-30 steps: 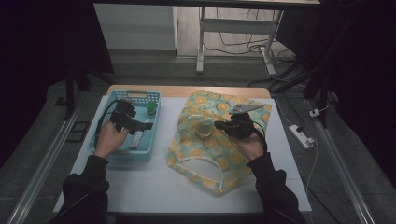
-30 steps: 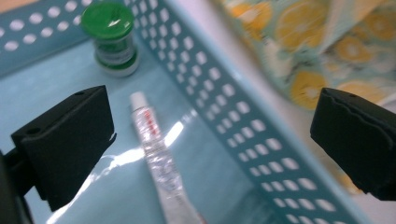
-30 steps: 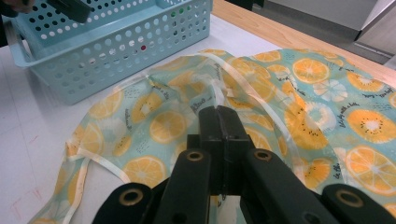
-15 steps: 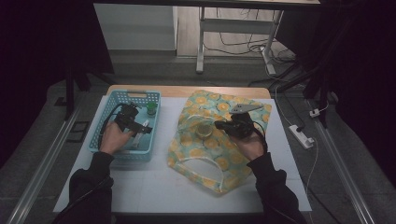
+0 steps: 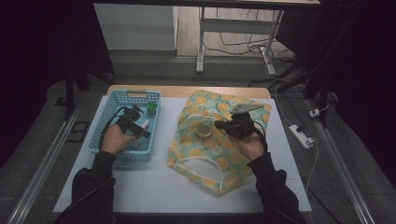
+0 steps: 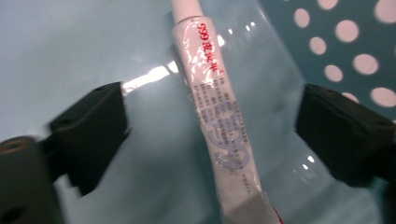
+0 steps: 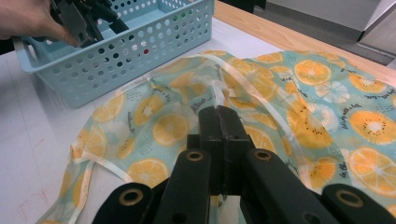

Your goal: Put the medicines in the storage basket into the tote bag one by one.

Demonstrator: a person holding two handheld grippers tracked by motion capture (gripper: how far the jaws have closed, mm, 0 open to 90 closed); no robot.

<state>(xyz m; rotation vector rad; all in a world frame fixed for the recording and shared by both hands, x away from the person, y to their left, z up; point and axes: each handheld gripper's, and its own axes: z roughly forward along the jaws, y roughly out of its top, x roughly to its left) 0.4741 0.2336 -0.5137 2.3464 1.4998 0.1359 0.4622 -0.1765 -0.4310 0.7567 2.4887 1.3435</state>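
Note:
A white tube with red and blue print lies on the floor of the light blue basket. My left gripper is down in the basket with one jaw on each side of the tube. The jaws have just been closing, and neither pad touches the tube. In the high view the left gripper sits at the basket's middle. My right gripper is shut, pinching the fabric of the orange-slice print cloth bag. Beside the right gripper, a small round thing rests on the bag.
A small green-capped item stands at the basket's far right corner. The white table top has a wooden strip along its far edge. A power strip lies on the floor at the right.
My left gripper has sunk lower into the basket and come a little nearer. The right gripper and the bag have kept still.

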